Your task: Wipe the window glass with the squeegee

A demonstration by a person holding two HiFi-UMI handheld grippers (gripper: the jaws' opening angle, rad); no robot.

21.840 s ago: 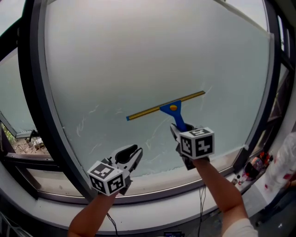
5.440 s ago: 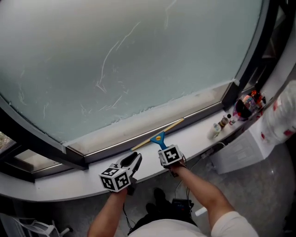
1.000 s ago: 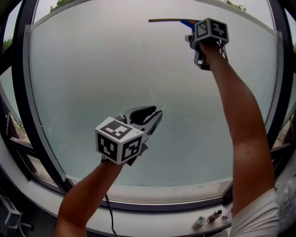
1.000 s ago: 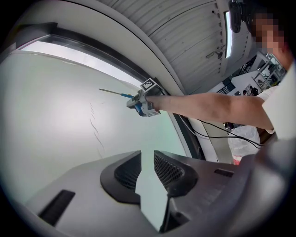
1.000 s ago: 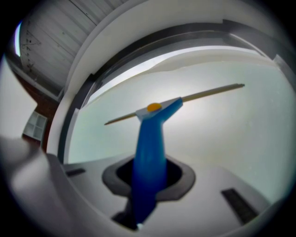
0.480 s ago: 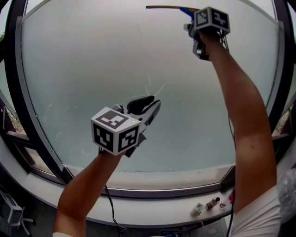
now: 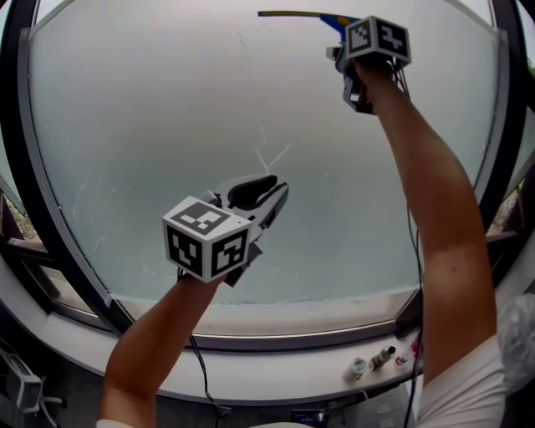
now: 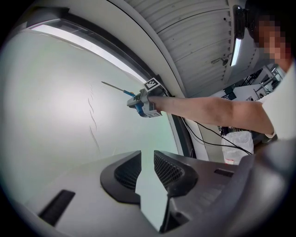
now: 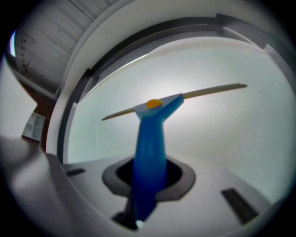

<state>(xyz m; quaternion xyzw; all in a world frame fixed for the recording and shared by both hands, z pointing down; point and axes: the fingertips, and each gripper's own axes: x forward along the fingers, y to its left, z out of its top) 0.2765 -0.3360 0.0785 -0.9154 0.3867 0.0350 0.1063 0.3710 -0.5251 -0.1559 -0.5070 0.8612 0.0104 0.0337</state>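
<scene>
The squeegee [image 7: 294, 13] has a blue handle with an orange dot and a long thin blade. It lies level against the frosted window glass [image 7: 150, 109] near the top. My right gripper [image 7: 341, 40] is raised high and shut on the handle; in the right gripper view the squeegee's handle [image 9: 150, 139] runs up between the gripper's [image 9: 149, 172] jaws. My left gripper [image 7: 266, 189] hovers lower, before the middle of the pane. Its jaws stand a little apart with nothing between them [image 8: 146, 163]. The left gripper view also catches the right gripper [image 8: 144, 101] and the squeegee's blade [image 8: 113, 86].
A dark frame [image 7: 17, 175] rings the pane. Thin streaks [image 7: 269, 155] mark the glass above the left gripper. Below runs a pale sill [image 7: 251, 368] with small bottles [image 7: 372, 361] at the right. A cable [image 7: 199, 368] hangs from the left arm.
The right gripper has drawn the squeegee a little way down the glass from the top. The left gripper has sunk slightly too. Neither grip has changed.
</scene>
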